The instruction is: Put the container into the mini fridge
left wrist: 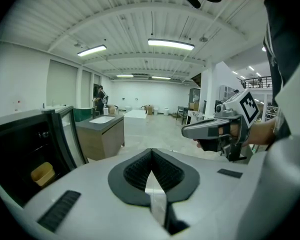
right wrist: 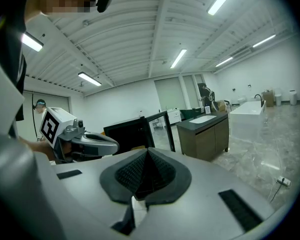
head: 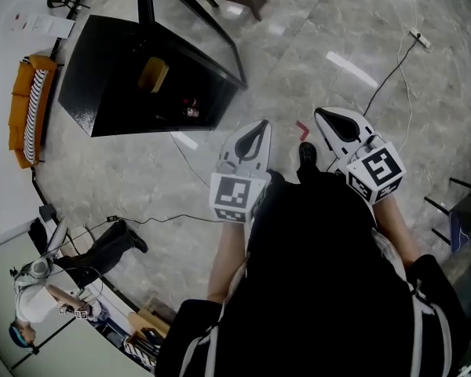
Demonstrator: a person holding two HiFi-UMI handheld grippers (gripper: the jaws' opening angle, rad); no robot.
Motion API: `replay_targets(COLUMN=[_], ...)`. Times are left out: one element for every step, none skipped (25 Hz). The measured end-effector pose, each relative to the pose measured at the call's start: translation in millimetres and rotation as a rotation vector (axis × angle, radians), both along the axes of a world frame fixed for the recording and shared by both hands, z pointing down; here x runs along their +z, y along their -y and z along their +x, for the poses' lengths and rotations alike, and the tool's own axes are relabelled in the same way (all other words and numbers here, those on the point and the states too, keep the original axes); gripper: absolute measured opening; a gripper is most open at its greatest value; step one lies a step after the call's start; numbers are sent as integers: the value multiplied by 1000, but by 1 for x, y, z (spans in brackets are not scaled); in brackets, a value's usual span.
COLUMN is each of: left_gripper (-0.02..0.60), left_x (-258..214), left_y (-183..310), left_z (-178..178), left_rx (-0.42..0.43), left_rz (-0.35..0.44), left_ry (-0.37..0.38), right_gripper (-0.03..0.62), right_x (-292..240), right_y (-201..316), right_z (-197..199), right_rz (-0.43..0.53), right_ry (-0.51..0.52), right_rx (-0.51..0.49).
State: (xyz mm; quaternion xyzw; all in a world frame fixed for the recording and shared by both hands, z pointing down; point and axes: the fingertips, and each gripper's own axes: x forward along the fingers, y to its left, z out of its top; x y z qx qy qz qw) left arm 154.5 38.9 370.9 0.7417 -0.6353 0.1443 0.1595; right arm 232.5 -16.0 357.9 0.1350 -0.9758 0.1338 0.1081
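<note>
The black mini fridge stands on the floor at the upper left with its glass door swung open. A yellow container sits inside it and shows as the yellow container in the left gripper view. My left gripper is held low in front of the person, shut and empty, to the right of the fridge. Beside it my right gripper is also shut with nothing in it. In each gripper view the jaws meet. The fridge shows beyond the left gripper.
An orange sofa lies left of the fridge. Cables and a power strip cross the marble floor, with a red mark near the grippers. A person sits at the lower left. A sink cabinet stands beyond the fridge.
</note>
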Motion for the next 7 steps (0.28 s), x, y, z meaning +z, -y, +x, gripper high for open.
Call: replay_targets(left_gripper=[34,34,34,34,34,34,34], left_x=[1,1,2,2,2,2,2], left_y=[0,1,1,3,4,5,6], left_z=[0,-1,-1,-2,-2,-3,-4], left_rx=[-4,-8,-11,-14,-17,-19,-21], left_rz=[-2,-4,-6,-7,-8,-9,-10], left_ry=[0,1,1,2,2,3,4], right_gripper=[18,17,18,18,17,18,18], right_x=[0,0,-1,-1,-1,-1,-1], right_y=[1,2,4,5,7,8,10], right_z=[0,0,0,0,0,-1,-1], right_rz=[-2,-4,-5,-6,-6,-6,-7], right_ry=[3,5,7,8,8,9,9], right_rx=[1,2,3,4,3,3,2])
